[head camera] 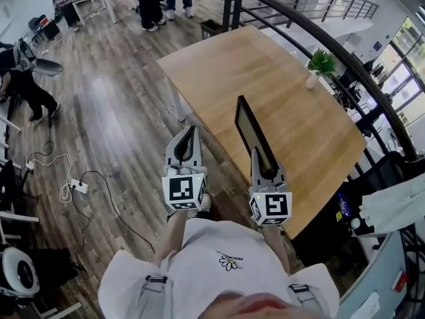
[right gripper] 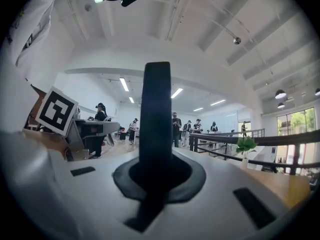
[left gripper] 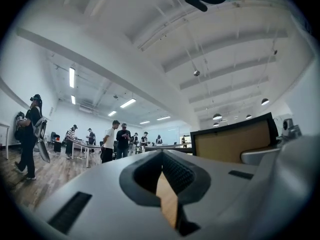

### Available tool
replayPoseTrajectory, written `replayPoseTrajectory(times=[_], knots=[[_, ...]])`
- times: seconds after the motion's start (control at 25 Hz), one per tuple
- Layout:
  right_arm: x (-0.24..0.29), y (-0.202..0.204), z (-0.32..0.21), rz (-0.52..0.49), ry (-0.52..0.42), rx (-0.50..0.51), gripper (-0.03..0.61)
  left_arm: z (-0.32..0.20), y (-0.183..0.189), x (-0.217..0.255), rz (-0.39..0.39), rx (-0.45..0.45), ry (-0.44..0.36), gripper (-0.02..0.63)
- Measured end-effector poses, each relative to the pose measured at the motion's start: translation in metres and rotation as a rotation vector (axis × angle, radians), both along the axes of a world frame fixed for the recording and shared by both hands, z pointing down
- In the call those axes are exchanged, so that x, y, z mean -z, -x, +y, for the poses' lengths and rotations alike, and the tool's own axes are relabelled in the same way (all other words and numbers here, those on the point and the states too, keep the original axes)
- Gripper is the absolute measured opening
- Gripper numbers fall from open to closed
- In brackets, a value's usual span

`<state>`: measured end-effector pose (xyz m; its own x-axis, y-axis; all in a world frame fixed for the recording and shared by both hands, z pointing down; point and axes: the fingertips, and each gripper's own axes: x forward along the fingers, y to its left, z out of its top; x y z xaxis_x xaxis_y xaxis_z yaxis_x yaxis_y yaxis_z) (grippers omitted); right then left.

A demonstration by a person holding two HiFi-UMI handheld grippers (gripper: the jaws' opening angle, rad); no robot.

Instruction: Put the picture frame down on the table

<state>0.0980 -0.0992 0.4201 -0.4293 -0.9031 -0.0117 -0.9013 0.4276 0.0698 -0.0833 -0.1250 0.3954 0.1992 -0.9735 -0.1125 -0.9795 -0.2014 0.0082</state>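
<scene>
Closest in, the person's white T-shirt (head camera: 219,264) w/ a small daisy print, both arms reaching toward the wooden worktop (head camera: 279,72). L tool (head camera: 191,130) hangs off the worktop's near-left edge, above the wood floor (head camera: 119,125), its marker cube (head camera: 184,189) facing up. In the left gripper view the L tool (left gripper: 161,154) is narrow: tips together, only a thin tan sliver showing thru the gap lower down, nothing gripped. R tool (head camera: 257,155), w/ its marker cube (head camera: 272,207) on the near side, is at the worktop's near edge & clamped on the picture frame (head camera: 252,130). In the right gripper view the R tool (right gripper: 155,160) has the picture frame (right gripper: 155,109) rising as a dark bar straight out from btwn the jaws. The frame is black-rimmed, stood on edge, seen almost edge-on from above, reaching from the R tool out over the worktop's near part. The left gripper view catches its tan panel inside the black border. Can't tell if its lower edge touches the worktop. On the floor well left of the worktop lies a white power strip (head camera: 78,186) w/ cables. A small potted plant (head camera: 321,65) stands on the worktop's far-right side. A dark railing (head camera: 312,28) curves just beyond the worktop's far edge. Farthest out, people (head camera: 153,2) stand past the worktop's far-left corner.
</scene>
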Motion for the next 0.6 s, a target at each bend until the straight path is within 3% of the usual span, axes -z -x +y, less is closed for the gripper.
replayPoseTrajectory(times=[0.2,0.6], knots=[[0.016,0.040,-0.061,0.015,-0.054,0.002,0.017,-0.063,0.029,0.007,0.005,-0.029,-0.022,0.015],[0.010,0.077,-0.131,-0.022,-0.002,-0.043,0.017,-0.134,0.055,0.003,0.014,-0.092,-0.003,0.015]])
